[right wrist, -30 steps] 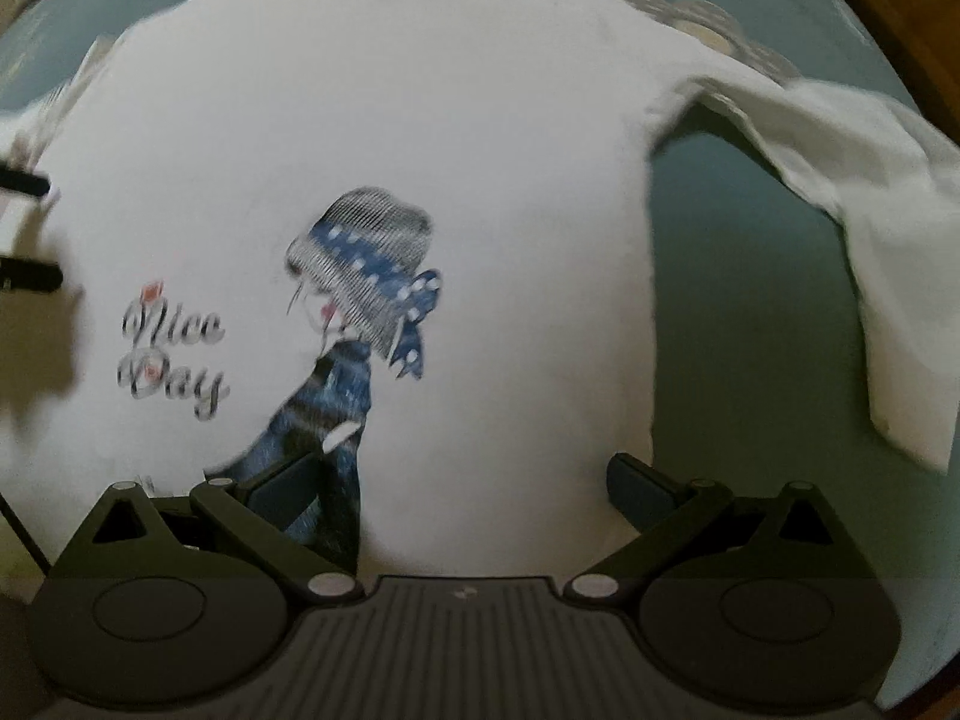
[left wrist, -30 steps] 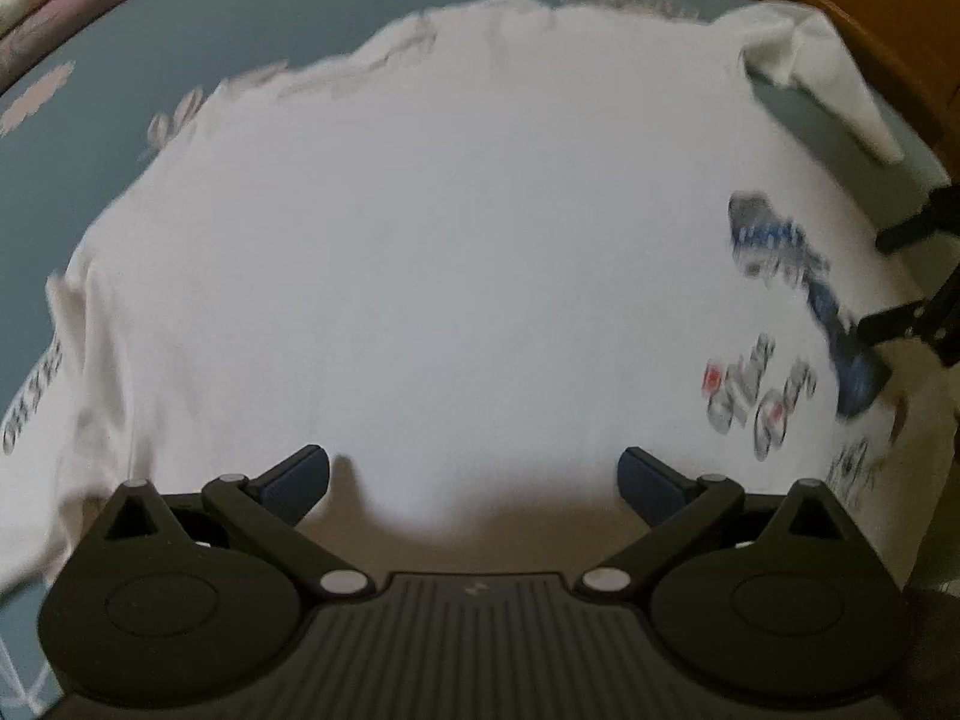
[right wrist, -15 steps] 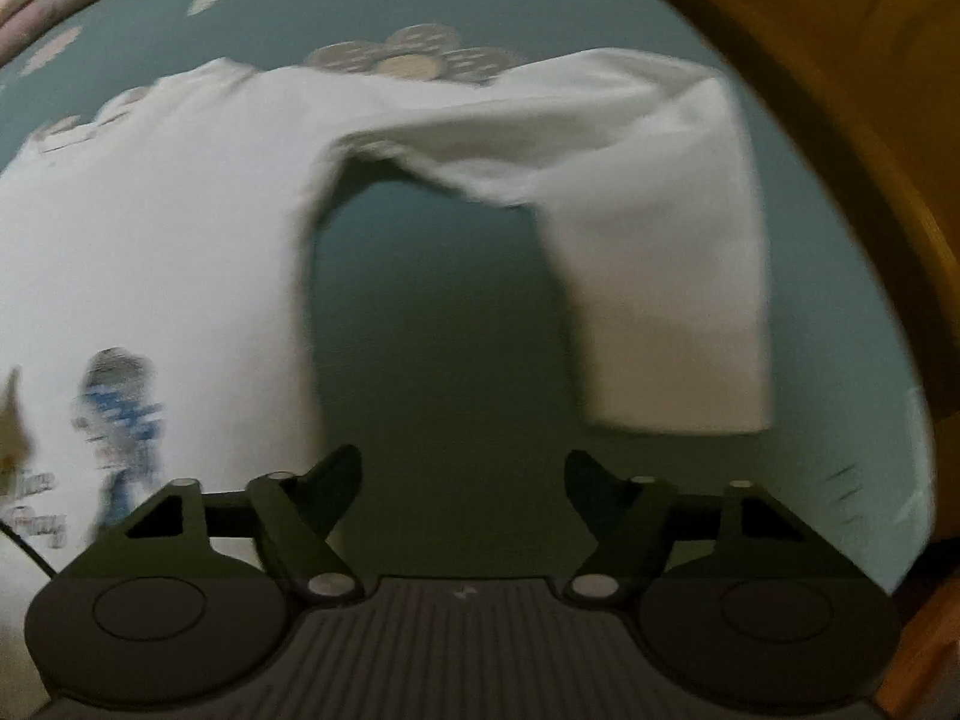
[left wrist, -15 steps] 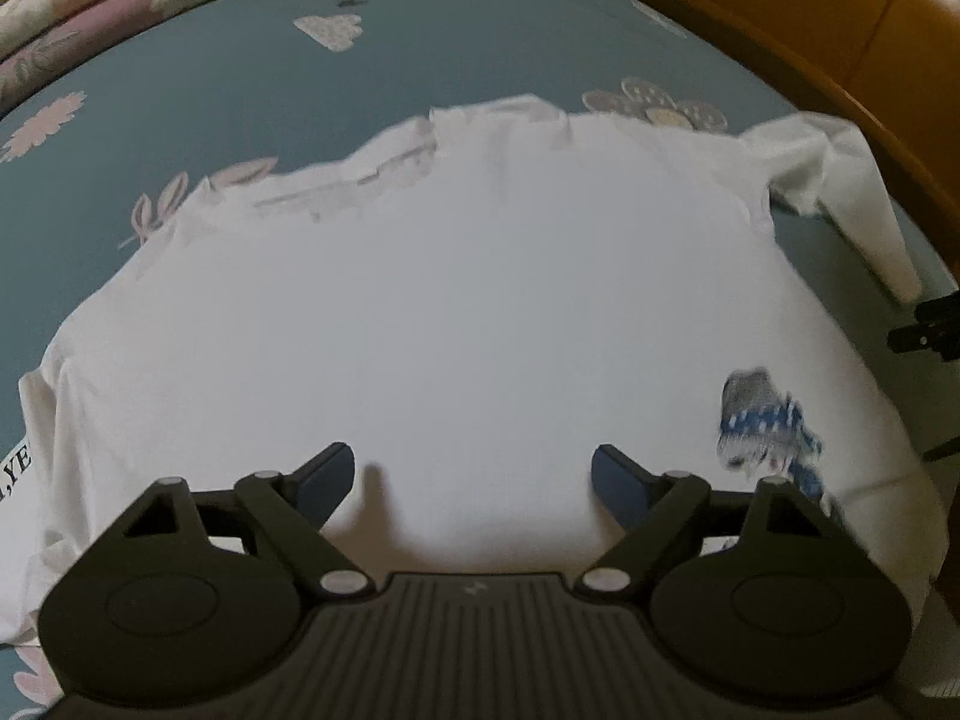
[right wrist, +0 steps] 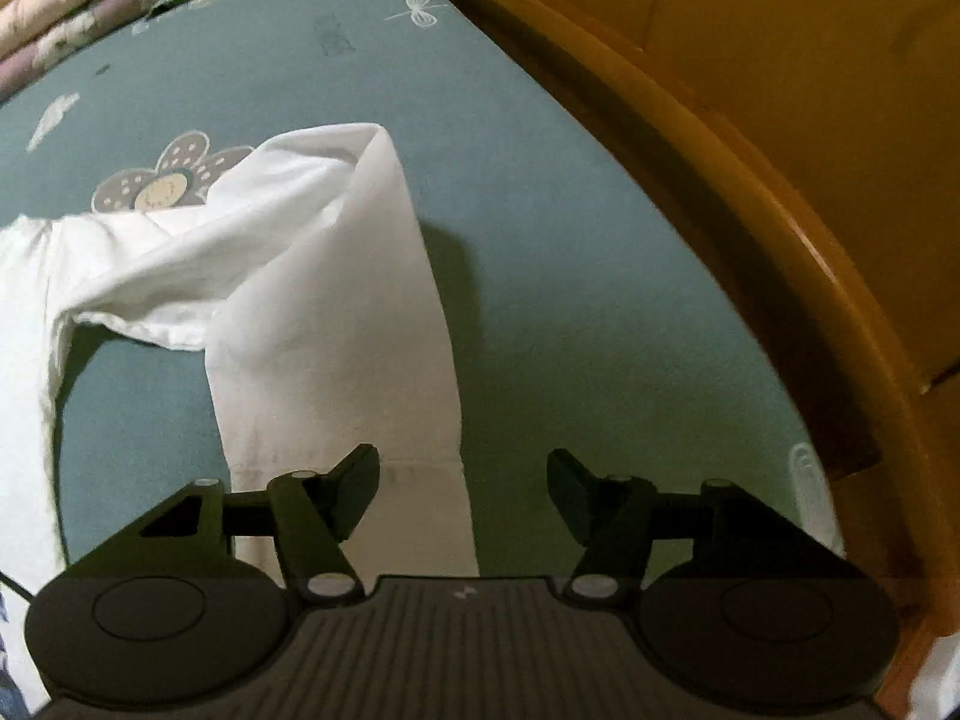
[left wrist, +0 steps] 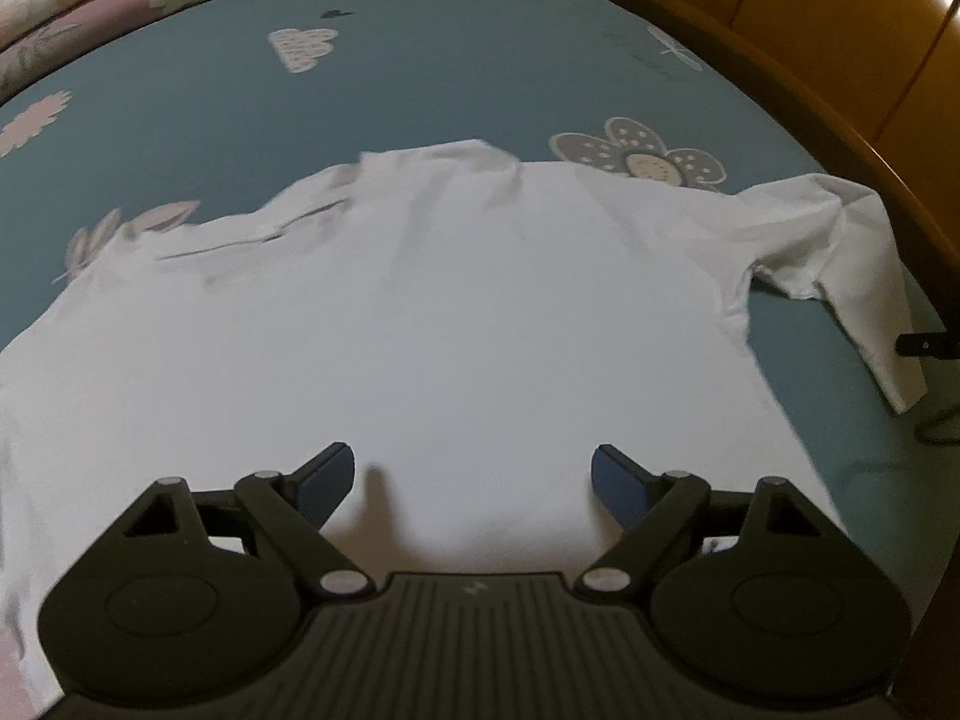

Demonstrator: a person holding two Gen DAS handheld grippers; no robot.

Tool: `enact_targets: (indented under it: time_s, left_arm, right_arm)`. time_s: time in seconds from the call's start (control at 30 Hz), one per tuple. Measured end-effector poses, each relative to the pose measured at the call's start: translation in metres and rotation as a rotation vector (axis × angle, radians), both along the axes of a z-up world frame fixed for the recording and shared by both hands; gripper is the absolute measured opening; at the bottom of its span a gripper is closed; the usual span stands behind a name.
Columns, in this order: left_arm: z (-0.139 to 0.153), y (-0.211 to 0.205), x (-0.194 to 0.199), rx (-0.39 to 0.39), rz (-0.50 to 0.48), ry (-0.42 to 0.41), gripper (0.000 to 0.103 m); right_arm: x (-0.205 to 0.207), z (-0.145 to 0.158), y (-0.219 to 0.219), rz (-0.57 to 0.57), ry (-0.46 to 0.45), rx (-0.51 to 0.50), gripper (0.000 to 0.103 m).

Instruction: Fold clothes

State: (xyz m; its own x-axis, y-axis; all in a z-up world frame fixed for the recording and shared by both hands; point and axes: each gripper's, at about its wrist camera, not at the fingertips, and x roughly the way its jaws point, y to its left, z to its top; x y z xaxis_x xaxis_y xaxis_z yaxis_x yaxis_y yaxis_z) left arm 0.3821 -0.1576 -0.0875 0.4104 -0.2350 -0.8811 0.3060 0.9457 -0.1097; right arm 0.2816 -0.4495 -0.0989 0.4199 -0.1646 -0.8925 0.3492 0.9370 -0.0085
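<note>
While the white shirt (left wrist: pixel 432 348) lies spread across the teal bedsheet (left wrist: pixel 456 66), neither gripper has hold of any cloth. The left gripper (left wrist: pixel 473 479) hangs over the shirt's body with its jaws wide apart and empty, only flat fabric showing beneath the gap. The right gripper (right wrist: pixel 462 486) sits over the cuff end of the long sleeve (right wrist: pixel 336 324), which is doubled back beside the body near the wooden bed frame (right wrist: pixel 780 192); its jaws are closing, and the hemmed cuff lies partly under the gap, more toward the left finger, with the pads apparently not pressing on it yet. A likely slip is that the closing jaws catch only the cuff's edge or one layer, so the sleeve would drag crooked or drop out when lifted. Pinching the bedsheet along with the cloth looks equally possible, since both lie flat together.
</note>
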Motion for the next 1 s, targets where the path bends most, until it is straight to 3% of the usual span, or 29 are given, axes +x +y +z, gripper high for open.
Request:
enact_targets:
  time_s: [0.33, 0.5, 0.53, 0.8, 1.0]
  left_arm:
    - [0.005, -0.045, 0.008, 0.017, -0.052, -0.002, 0.085]
    - [0.003, -0.060, 0.008, 0.020, -0.073, 0.005, 0.085]
    - [0.003, -0.062, 0.009, 0.021, -0.079, 0.006, 0.085]
    - [0.004, -0.070, 0.011, 0.026, -0.094, -0.004, 0.085]
    - [0.006, -0.065, 0.008, 0.026, -0.073, -0.006, 0.085]
  right_arm:
    - [-0.007, -0.007, -0.010, 0.008, -0.026, 0.116, 0.048]
    - [-0.009, -0.007, -0.012, 0.039, -0.028, 0.148, 0.020]
    - [-0.009, -0.006, -0.013, 0.046, -0.026, 0.147, 0.020]
    - [-0.001, 0.016, -0.028, 0.128, -0.026, 0.040, 0.012]
    - [0.016, 0.039, -0.051, 0.176, -0.024, -0.119, 0.011]
